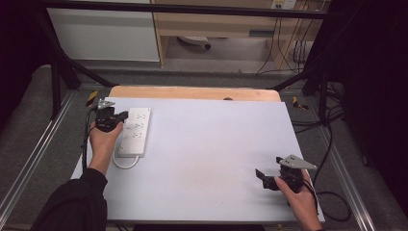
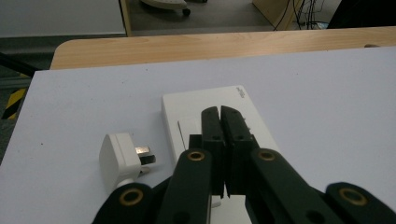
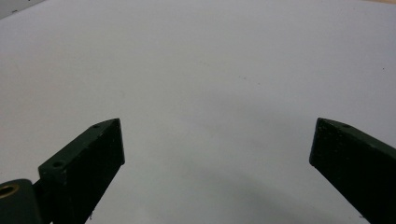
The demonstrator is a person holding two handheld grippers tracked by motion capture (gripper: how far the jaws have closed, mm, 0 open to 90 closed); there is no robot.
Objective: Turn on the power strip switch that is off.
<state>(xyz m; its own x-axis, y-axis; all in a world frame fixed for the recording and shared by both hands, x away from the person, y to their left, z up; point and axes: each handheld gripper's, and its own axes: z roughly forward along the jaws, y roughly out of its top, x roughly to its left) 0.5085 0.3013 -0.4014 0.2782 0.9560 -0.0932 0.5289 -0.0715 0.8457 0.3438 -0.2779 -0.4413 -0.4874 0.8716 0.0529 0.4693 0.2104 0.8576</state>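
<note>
One white plug (image 2: 122, 157) lies beside the power strip (image 2: 212, 119).

tiny mark on power strip (image 2: 211, 122), unreadable

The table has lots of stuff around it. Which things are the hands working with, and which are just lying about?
Working with:
power strip
white plug
left gripper, fingers shut
right gripper, fingers open

Just lying about:
cables on the floor
wooden desk behind the table
</note>
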